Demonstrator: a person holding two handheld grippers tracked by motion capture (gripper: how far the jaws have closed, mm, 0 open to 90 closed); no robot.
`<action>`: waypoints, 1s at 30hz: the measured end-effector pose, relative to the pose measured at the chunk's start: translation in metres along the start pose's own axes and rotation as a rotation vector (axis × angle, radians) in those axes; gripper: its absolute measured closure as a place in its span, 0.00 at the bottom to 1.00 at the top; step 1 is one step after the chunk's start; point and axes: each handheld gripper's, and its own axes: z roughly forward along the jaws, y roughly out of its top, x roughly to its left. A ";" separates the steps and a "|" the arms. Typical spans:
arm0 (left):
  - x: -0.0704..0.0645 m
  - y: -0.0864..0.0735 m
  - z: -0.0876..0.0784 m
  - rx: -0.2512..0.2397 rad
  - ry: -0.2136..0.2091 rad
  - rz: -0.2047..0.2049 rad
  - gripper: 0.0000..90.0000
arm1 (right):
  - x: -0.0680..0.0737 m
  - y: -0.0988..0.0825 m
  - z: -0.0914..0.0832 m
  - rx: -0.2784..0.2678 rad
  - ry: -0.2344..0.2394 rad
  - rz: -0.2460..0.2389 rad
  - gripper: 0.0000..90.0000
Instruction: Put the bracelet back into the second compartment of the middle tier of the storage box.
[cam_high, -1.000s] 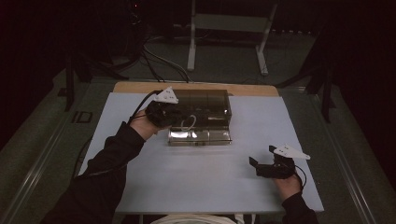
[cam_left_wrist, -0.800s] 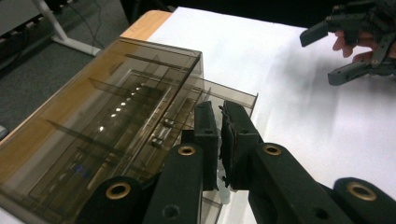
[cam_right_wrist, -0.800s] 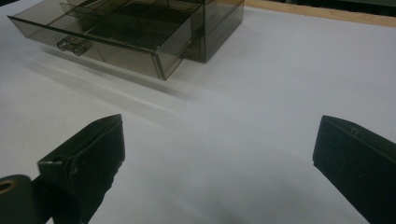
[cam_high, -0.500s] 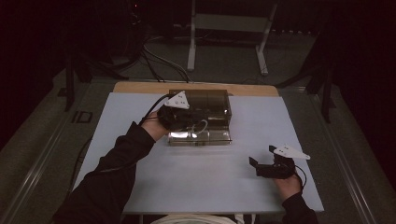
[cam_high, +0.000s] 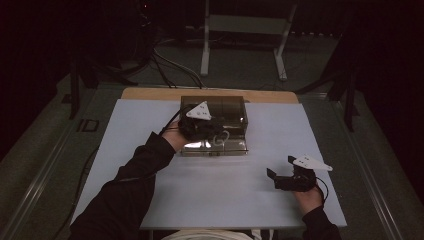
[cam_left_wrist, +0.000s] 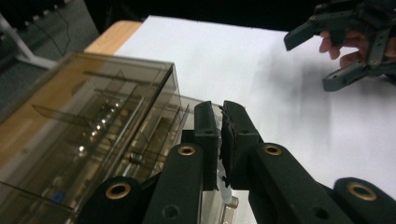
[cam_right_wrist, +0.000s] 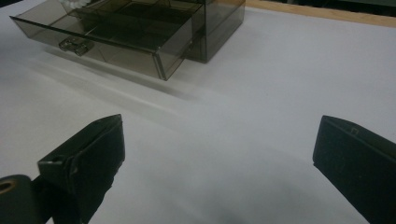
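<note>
High view places the smoky clear drawer box (cam_high: 220, 112) at the far middle of the white tabletop (cam_high: 150, 130), its lower drawer (cam_high: 215, 147) pulled out toward the person, with the left claw (cam_high: 212, 134) hanging directly over that drawer and the right claw (cam_high: 280, 177) resting well apart near the front right edge. Left gripper view adds the close detail: the left claw (cam_left_wrist: 221, 128) has its two black jaws pressed together with nothing clearly between them, poised above the drawer (cam_left_wrist: 154, 140), whose thin dividers and front latch show beneath. Right gripper view gives the drawer front (cam_right_wrist: 112, 51) and its small handle (cam_right_wrist: 74, 44) from the side, well beyond the right claw (cam_right_wrist: 219, 149), whose jaws stand wide apart and empty over bare tabletop.
</note>
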 end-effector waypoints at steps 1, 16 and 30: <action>0.000 -0.002 0.001 0.003 0.005 -0.002 0.97 | 0.000 0.000 0.000 -0.001 0.000 0.001 0.02; 0.007 -0.025 0.009 0.017 0.007 -0.068 0.97 | 0.001 0.000 0.001 0.007 0.001 -0.002 0.02; 0.021 -0.045 0.024 0.068 0.039 -0.160 0.97 | 0.001 0.000 0.001 0.010 0.004 -0.004 0.02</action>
